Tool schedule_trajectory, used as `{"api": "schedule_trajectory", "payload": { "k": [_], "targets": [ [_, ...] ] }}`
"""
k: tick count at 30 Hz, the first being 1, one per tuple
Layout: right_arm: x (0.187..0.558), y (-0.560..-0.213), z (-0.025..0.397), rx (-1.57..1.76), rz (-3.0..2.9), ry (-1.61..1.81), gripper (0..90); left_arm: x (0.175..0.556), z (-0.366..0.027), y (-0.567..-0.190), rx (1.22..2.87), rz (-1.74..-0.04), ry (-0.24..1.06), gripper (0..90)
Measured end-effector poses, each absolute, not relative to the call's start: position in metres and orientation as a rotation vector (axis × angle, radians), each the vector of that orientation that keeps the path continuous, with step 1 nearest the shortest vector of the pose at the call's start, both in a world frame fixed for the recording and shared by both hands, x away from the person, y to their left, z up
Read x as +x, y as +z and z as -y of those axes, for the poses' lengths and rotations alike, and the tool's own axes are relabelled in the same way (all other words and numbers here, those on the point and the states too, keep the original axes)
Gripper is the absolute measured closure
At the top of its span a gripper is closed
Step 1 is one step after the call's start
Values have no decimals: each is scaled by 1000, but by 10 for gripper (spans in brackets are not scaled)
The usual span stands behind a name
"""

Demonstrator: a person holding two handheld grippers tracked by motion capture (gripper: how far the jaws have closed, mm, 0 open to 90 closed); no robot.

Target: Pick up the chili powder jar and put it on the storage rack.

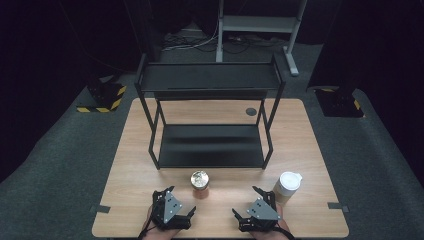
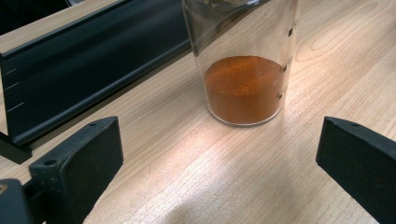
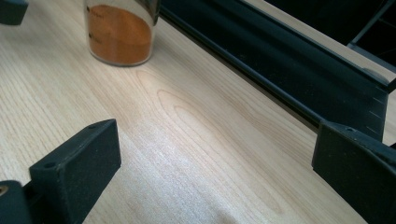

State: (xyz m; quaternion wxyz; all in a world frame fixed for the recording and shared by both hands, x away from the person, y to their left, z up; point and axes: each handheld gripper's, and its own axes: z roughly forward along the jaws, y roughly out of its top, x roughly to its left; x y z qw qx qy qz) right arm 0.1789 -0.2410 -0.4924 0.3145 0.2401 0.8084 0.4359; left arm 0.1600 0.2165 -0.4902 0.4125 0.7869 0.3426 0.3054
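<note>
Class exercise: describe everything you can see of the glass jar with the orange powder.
The glass jar is clear, cylindrical and upright, with orange powder filling its bottom part and small dark marks up its side. It stands on the wooden table just in front of the black shelf rack, between the two hand-held grippers; nothing grips it.

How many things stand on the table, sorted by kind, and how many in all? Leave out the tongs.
Rack: 1
Jar, with orange powder: 1
Cup, white with a lid: 1
Total: 3
</note>
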Motion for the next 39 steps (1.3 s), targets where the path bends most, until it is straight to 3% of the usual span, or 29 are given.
{"api": "schedule_trajectory", "payload": {
  "k": [26, 39],
  "targets": [
    [185, -489, 243, 706, -2139, 1165, 1, 158, -227, -491, 1935, -888, 717, 8],
    [183, -491, 243, 702, -2127, 1170, 1, 145, -234, -478, 1868, -872, 756, 8]
  ]
}}
